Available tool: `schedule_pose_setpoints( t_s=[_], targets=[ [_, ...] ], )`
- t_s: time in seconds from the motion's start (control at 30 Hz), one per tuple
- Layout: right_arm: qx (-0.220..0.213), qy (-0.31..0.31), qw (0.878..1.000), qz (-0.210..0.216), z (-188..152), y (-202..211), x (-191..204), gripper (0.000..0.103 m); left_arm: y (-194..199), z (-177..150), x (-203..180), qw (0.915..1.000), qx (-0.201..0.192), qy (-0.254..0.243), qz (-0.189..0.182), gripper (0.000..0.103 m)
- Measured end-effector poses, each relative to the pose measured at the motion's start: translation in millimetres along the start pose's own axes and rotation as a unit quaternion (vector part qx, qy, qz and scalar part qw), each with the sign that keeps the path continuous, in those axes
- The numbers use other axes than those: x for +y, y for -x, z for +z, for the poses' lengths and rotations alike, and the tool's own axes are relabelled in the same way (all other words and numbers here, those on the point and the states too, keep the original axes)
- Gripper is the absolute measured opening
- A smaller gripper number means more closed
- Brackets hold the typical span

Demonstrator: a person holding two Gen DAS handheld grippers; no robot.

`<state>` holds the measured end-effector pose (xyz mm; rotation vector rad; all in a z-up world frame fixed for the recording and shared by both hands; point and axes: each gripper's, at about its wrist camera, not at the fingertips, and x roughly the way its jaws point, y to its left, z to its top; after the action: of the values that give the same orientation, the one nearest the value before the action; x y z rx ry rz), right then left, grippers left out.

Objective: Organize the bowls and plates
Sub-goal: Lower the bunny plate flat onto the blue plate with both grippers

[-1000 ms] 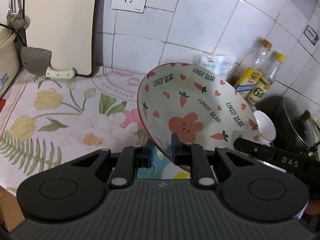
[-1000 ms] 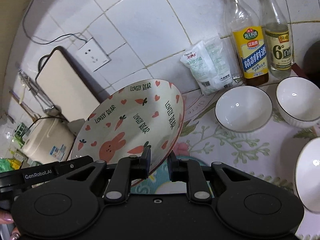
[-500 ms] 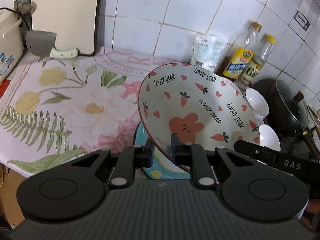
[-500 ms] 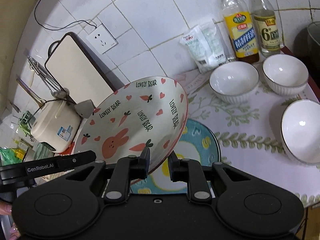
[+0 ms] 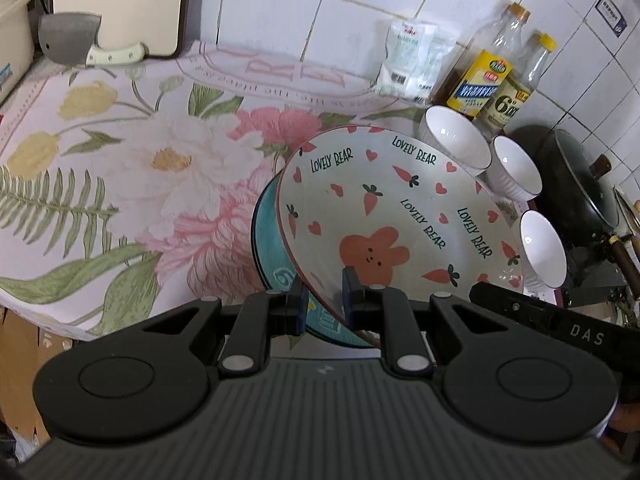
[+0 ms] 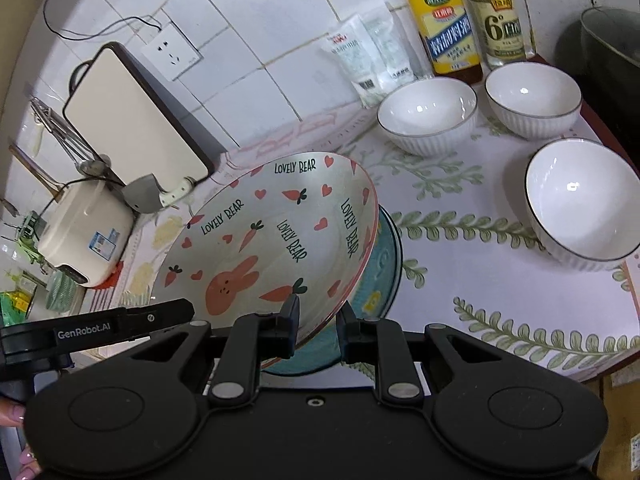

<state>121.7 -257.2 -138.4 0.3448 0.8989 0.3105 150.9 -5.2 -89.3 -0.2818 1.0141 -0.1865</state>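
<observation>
left gripper (image 5: 323, 300): closed on near rim of the rabbit plate (image 5: 396, 216) | right gripper (image 6: 318, 320): clamps same rim, it seems | plate tilted above teal plate (image 5: 268, 240) on floral cloth (image 5: 120, 168) | behind: three white bowls (image 6: 428, 114)

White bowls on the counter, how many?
3. Back-left white bowl in front of the seasoning packet, back-right white bowl by the bottles, near white bowl toward the counter's front right. None stacked; the bunny plate could hide more.
</observation>
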Motion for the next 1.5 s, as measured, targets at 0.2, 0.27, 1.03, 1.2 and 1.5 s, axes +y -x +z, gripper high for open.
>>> schedule_pose_setpoints(
  t_s=[0.2,0.27,1.03,1.2,1.5],
  targets=[
    [0.017,-0.001,1.000,-0.008,-7,-10,-3,0.024,-12,-6,8,0.9998,0.018,0.009,0.002,0.015],
    [0.021,-0.002,1.000,-0.011,-9,-13,-4,0.024,-16,-8,11,0.9996,0.024,0.014,0.000,0.015],
    [0.038,0.060,0.994,-0.087,-9,-35,12,0.026,-39,-5,17,0.9960,0.080,0.037,0.017,0.016],
    [0.035,0.078,0.991,-0.099,-9,-37,14,0.026,-42,-5,16,0.9953,0.084,0.043,0.020,0.017],
    [0.026,0.098,0.989,-0.110,-13,-41,17,0.026,-50,-8,17,0.9935,0.099,0.053,0.016,0.019]
  ],
)
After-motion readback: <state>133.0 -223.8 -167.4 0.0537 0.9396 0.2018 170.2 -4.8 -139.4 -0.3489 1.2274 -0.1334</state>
